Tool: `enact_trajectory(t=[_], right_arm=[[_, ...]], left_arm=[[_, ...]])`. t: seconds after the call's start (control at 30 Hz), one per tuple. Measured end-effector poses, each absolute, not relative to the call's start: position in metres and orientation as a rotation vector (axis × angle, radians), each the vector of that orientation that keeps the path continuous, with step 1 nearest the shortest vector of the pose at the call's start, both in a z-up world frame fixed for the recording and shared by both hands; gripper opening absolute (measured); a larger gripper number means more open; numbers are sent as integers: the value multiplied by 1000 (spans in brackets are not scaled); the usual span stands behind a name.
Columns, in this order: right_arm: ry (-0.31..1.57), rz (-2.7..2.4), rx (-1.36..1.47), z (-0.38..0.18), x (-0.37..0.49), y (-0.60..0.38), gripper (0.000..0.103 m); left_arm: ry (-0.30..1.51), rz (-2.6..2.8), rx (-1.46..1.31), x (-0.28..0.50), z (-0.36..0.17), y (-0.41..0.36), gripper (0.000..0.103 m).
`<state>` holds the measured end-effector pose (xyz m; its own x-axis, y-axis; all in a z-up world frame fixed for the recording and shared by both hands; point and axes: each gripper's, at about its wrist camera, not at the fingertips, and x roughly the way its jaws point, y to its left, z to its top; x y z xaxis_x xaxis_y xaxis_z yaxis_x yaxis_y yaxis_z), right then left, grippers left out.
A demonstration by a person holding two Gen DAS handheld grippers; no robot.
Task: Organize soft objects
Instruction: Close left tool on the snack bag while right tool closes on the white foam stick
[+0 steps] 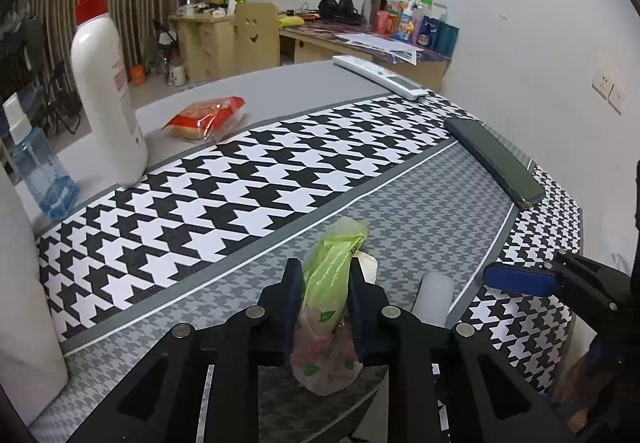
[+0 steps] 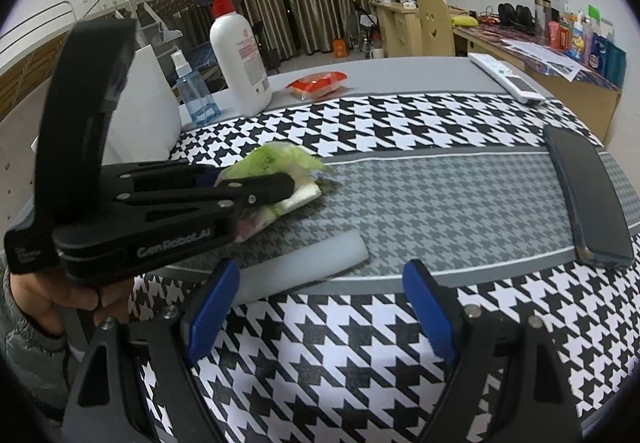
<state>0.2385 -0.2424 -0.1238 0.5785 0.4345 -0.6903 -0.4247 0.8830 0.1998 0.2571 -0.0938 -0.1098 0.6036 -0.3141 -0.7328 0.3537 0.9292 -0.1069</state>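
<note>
Left hand-held gripper [image 1: 325,291] clamping the green bag [image 1: 334,263]; right hand-held gripper [image 2: 320,307] hanging wide, empty, near the foam [image 2: 304,263]. Lifting gently, avoiding crushing.

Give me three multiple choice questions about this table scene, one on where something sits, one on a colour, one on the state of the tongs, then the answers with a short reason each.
1. Where does the white foam strip lie?
A. On top of the dark phone
B. On the cloth just ahead of the right tongs
C. Beside the remote control

2. What colour is the pump on the tall white lotion bottle?
A. Red
B. Green
C. Black

3. What are the left tongs doing?
A. Standing wide open over bare cloth
B. Clamping the snack packet
C. Closed on the green plastic bag bundle

Answers:
1 B, the strip lies right in front of the open right tongs.
2 A, the pump head is bright red.
3 C, both pads press the bundle's sides.
</note>
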Motion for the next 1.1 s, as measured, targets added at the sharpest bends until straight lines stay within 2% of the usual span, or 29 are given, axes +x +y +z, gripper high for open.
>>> enact_trajectory(t=[0.1, 0.17, 0.3, 0.37, 0.57, 1.1], right_arm=[[820, 500, 12, -123, 239, -238, 83], [843, 499, 15, -126, 242, -236, 73], [867, 494, 18, -127, 243, -230, 64], [876, 493, 25, -127, 243, -228, 56], [896, 450, 26, -127, 249, -222, 48], [976, 297, 31, -125, 253, -211, 45]], left_arm=[[820, -375, 51, 254, -107, -91, 23], [807, -364, 42, 252, -104, -87, 23], [788, -351, 21, 248, -100, -77, 24], [776, -346, 16, 245, -97, -72, 23], [746, -326, -14, 235, -91, -55, 23], [633, -317, -20, 201, -69, -35, 23]])
